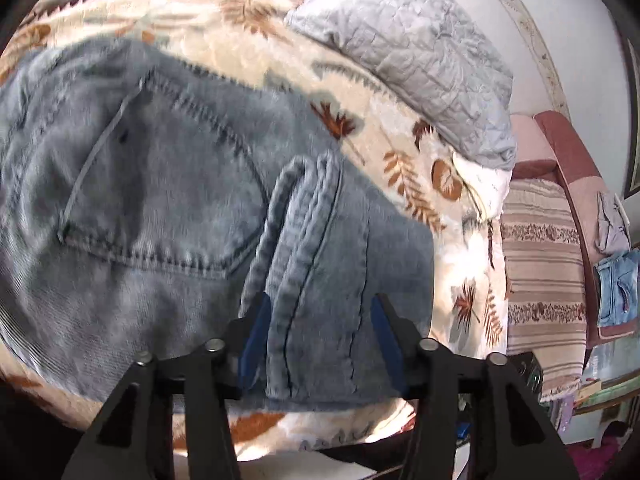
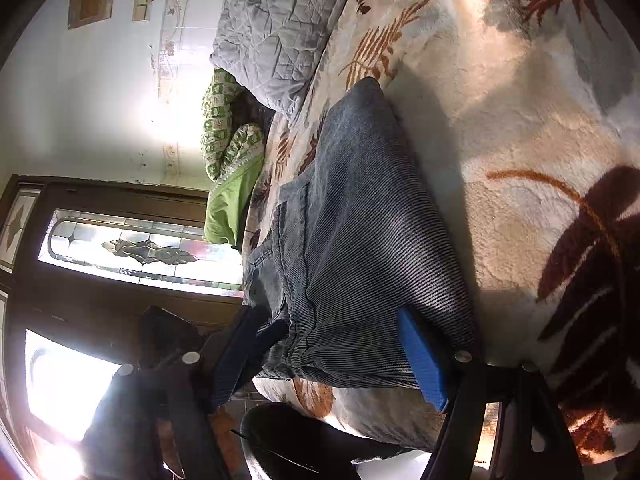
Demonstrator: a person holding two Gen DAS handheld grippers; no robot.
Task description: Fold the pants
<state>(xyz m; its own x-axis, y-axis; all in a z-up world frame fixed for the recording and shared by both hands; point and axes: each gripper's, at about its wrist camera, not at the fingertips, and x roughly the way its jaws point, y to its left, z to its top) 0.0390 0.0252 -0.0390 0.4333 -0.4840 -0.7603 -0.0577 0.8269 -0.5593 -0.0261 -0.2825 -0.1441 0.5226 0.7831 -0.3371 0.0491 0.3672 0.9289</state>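
Fingers on your left gripper (image 1: 320, 320) stand apart, released, with a folded strip of the jeans (image 1: 168, 184) lying loose between the blue pads (image 1: 254, 344), not pinched. Your right gripper (image 2: 340, 344) also stands wide, its pads either side of the folded edge; whether they press the cloth I cannot tell. The jeans lie folded on the leaf-patterned blanket (image 1: 404, 160), back pocket up, near a grey pillow (image 1: 400, 48). Both grippers seem placed at one edge, probably ready to square the fold.

Black left gripper (image 1: 322, 304), blue pads (image 1: 256, 340), silver screws (image 1: 214, 345)
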